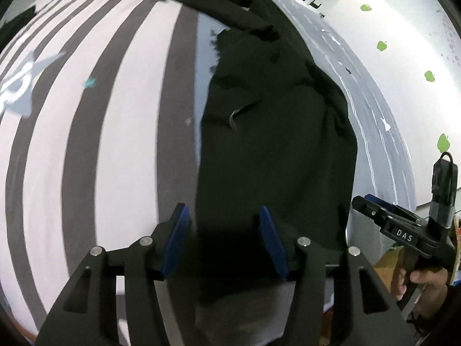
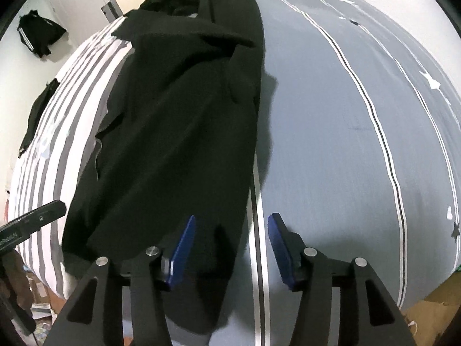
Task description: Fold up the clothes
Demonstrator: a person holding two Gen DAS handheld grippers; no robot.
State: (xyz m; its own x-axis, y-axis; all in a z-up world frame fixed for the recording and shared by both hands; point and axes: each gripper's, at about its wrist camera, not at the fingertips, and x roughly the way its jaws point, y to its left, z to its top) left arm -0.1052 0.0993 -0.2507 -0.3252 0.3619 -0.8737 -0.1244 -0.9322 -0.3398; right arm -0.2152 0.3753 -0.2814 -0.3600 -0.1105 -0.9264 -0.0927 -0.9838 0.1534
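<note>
A black garment [image 1: 273, 144] lies lengthwise on the bed as a long, narrow shape, with bunched cloth at its far end [image 2: 201, 3]. My left gripper [image 1: 222, 209] hovers over its near end, jaws open, and the blue pads [image 1: 177, 239] do not press on the cloth. My right gripper [image 2: 232, 217] is open above the garment's near right edge [image 2: 230, 245]. Its left pad is over black cloth and its right pad over bare bed cover. A hand [image 1: 423, 282] holds the right gripper's handle at the edge of the left wrist view.
The bed cover is white with grey stripes [image 1: 86, 144] on the left and grey-blue with thin white lines [image 2: 345, 144] on the right. Dark clothes [image 2: 37, 34] hang on the far left wall. A wall with green stickers [image 1: 381, 45] borders the right. Cardboard [image 2: 432, 317] sits on the floor.
</note>
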